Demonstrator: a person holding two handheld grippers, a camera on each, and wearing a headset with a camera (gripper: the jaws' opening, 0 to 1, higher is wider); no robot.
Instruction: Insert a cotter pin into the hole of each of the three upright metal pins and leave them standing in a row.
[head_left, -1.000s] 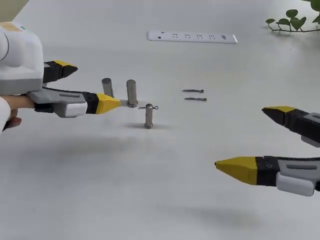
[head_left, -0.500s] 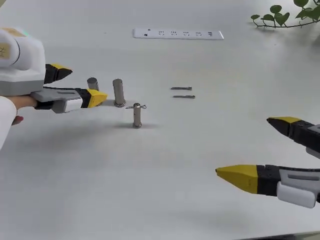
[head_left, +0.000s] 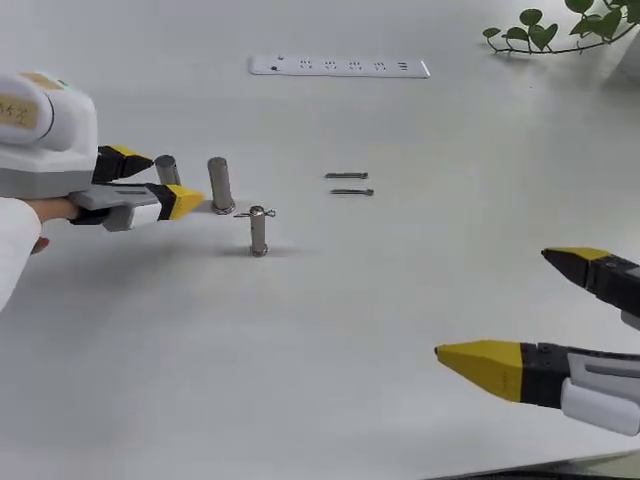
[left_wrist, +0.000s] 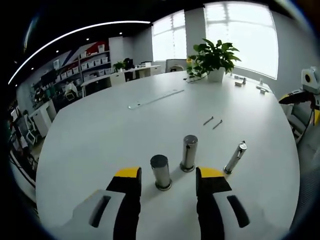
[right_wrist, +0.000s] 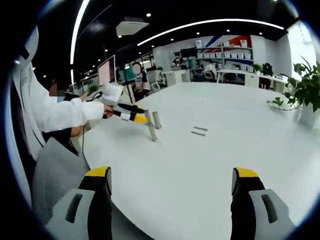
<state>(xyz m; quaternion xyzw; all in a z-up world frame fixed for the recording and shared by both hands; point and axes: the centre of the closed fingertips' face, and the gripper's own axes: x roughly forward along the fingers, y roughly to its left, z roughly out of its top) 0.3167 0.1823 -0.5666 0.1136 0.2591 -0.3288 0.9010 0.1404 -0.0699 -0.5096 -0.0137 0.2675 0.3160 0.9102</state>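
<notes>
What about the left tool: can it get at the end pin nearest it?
Probably yes. The left tool is open and the end pin stands upright between its jaw tips, nothing in the way. The middle pin stands close beside it.

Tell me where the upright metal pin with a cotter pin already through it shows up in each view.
Head view: pinned metal pin left of centre, in front of the two bare pins.
Left gripper view: that pin lower right, leaning, past the right-hand jaw.
Right gripper view: left of centre, the nearer pin; cotter too small to see.
Shared landmark: two loose cotter pins lying side by side.
</notes>
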